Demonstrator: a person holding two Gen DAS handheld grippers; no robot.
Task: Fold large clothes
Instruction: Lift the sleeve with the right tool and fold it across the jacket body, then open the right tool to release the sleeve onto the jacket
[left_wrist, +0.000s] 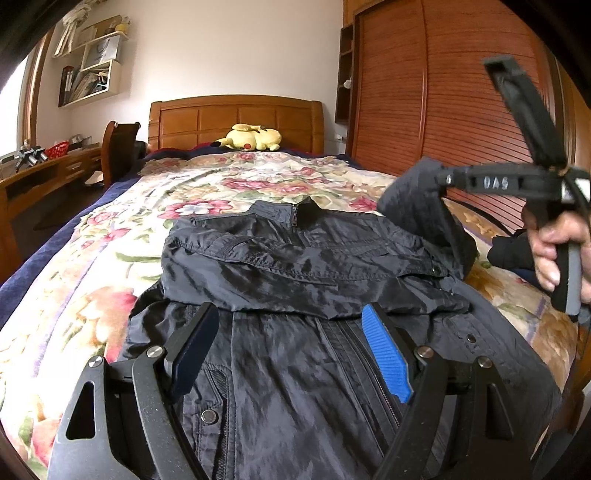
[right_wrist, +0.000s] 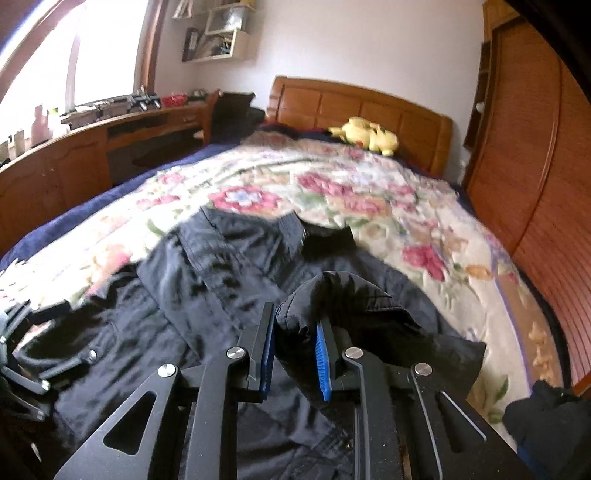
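Black jacket (left_wrist: 295, 258); floral bedspread (left_wrist: 258, 177) in red, cream, green; yellow plush toy (left_wrist: 251, 137); blue pads (left_wrist: 388, 358).

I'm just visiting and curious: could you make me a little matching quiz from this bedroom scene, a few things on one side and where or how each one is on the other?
Things:
1. dark nylon zip jacket
2. yellow plush toy
3. left gripper
4. right gripper

States:
A. by the wooden headboard
B. jaws wide, nothing between them
C. closed on a jacket sleeve
D. spread on the floral bedspread

Pairs: 1-D, 2-A, 3-B, 4-C
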